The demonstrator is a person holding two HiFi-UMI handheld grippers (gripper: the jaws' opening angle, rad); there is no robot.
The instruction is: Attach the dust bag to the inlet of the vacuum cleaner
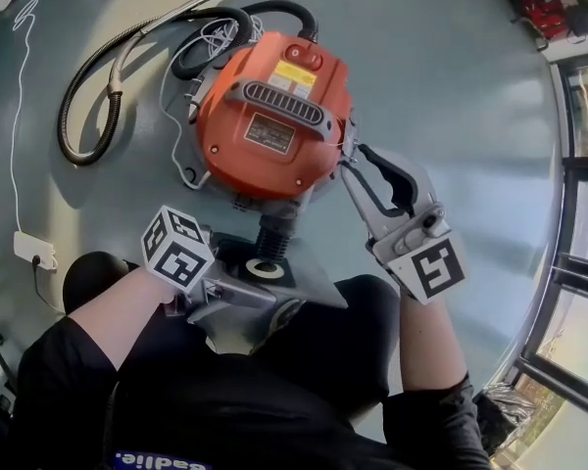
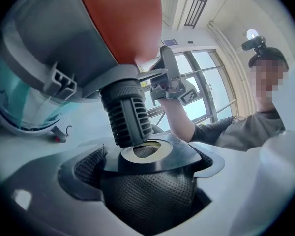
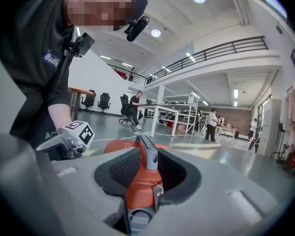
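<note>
- The vacuum cleaner (image 1: pixel 265 116) sits on the floor, orange top up, with its hose (image 1: pixel 98 86) curled at the far left.
- Its inlet (image 1: pixel 274 231), a black ribbed tube, sticks out of the near side towards the person.
- The left gripper (image 1: pixel 255 287) is closed on the dust bag (image 2: pixel 147 191), which is dark and mesh-textured and sits between the jaws.
- The bag's flat black collar (image 2: pixel 182 156) lies across the top of the jaws, and its pale ring (image 2: pixel 147 149) faces the inlet.
- The ring sits just at the inlet's end and slightly off to one side. It does not look pushed on yet.
- The right gripper (image 1: pixel 351 164) is at the vacuum's right rim. Its jaws are spread with the orange body between them, and I see no pad pressing on it.
- The collar looks stiff and light, and the fabric below it looks soft and floppy.
- The hold therefore belongs on the collar's edge, clear of the ring, so the opening stays round.
- The ring probably needs a firm, square push, and a tilted collar could jam on the ribs.
- The vacuum looks heavy enough to stay put, though bracing its rim would help.
</note>
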